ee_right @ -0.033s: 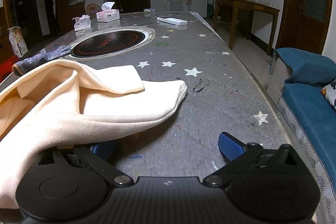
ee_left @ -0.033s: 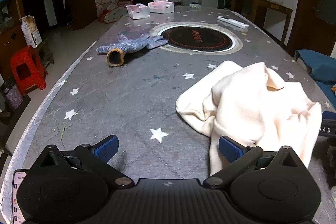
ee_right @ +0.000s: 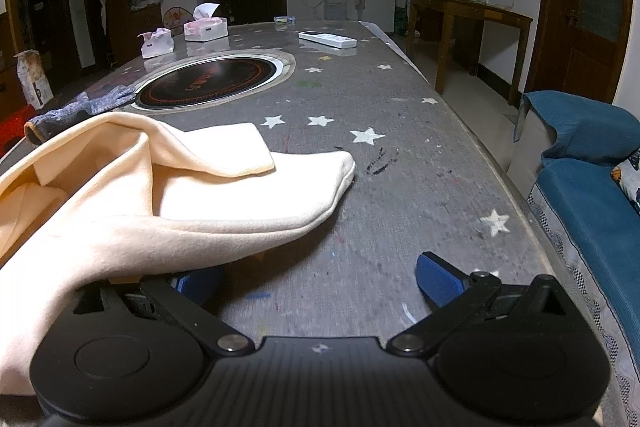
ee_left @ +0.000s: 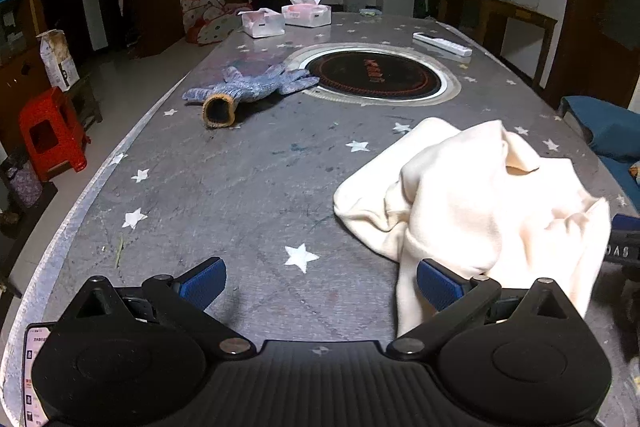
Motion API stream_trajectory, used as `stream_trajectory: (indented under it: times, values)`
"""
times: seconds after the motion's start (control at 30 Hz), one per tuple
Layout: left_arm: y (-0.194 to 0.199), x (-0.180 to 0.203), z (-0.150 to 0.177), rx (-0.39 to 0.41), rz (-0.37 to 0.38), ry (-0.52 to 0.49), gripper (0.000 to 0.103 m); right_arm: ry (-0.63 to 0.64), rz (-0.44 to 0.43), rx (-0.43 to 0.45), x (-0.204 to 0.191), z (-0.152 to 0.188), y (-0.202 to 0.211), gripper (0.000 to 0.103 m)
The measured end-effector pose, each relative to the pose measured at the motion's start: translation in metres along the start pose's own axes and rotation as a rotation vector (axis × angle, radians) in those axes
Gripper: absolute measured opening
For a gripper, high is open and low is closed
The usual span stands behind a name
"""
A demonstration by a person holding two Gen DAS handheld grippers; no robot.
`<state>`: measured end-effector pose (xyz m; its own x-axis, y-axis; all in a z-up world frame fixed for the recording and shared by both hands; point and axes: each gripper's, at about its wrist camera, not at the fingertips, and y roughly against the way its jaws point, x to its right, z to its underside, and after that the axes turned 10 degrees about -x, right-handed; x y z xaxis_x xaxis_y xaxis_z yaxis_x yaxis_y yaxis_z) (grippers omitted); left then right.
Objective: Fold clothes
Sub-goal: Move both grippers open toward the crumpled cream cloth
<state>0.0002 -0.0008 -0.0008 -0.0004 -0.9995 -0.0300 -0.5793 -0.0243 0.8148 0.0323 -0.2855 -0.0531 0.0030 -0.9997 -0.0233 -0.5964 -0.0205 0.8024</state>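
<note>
Nothing has moved since the earlier frame: both views match it, cloth and tongs alike. On the grey star-printed desk (ee_left: 240, 187) a cream garment (ee_left: 480, 195) lies crumpled, toward the right side from the left wrist view and toward the left from the right wrist view, where one folded flap lies on top and a rounded end reaches out toward the desk's middle.

Left tongs (ee_left: 320, 281) are spread wide and hold nothing; the right blue pad (ee_left: 438, 285) sits just at the hanging edge of the garment, though contact cannot be told.

Right tongs (ee_right: 320, 279) are also spread wide (nothing sits between the pads); the cloth drapes over the left finger's arm and shades its blue pad (ee_right: 196, 283).

Farther off lie a blue knitted glove (ee_left: 256, 89), a round black cooktop (ee_left: 376, 77) set into the desk, two tissue boxes (ee_left: 306, 13) and a white remote (ee_left: 442, 45).
</note>
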Motion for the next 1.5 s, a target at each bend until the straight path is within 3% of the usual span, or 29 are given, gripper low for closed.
stream_trajectory:
  times: [0.17, 0.37, 0.9, 1.5]
  values:
    - [0.001, 0.010, -0.003, -0.031, 0.020, 0.014, 0.103, -0.015, -0.004, 0.051, 0.006, 0.011, 0.018, 0.103]
    - [0.012, 0.007, 0.006, 0.004, 0.035, 0.012, 0.103, -0.030, -0.007, 0.106, 0.012, 0.023, 0.040, 0.103]
    - [0.021, 0.006, 0.015, -0.010, 0.054, 0.029, 0.103, -0.002, -0.017, 0.145, 0.001, 0.043, 0.078, 0.103]
    - [0.030, 0.017, 0.025, 0.010, 0.028, -0.022, 0.103, 0.057, -0.050, 0.163, -0.027, 0.045, 0.097, 0.103]
